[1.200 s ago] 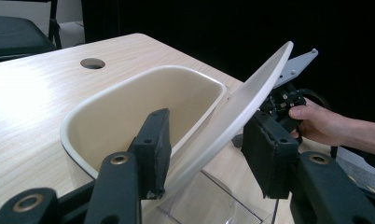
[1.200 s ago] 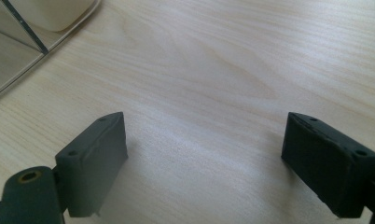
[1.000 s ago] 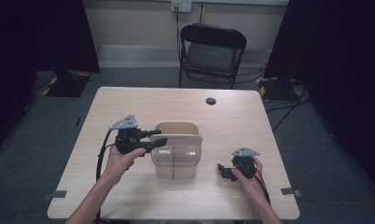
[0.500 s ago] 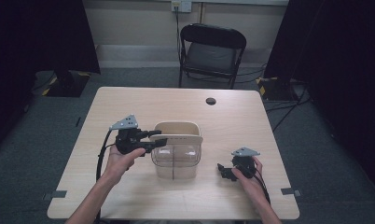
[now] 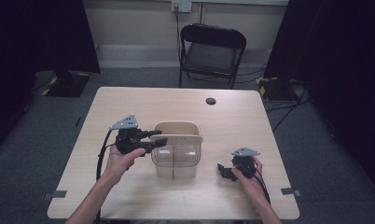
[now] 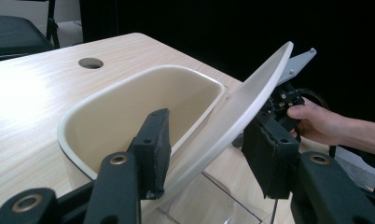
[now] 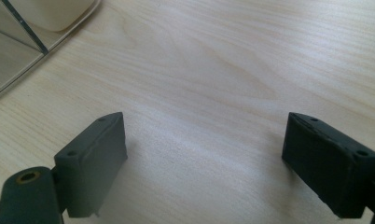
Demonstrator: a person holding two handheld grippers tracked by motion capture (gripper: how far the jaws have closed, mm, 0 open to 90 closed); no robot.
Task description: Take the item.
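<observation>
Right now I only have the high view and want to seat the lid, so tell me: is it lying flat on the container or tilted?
Observer: Tilted. The lid slants steeply up from the left gripper, beside the cream tub.
Operator: Anything inside the tub?
Observer: What shows of its inside is bare.
Operator: And the right gripper's jaws?
Observer: The right gripper is open over bare table.
</observation>
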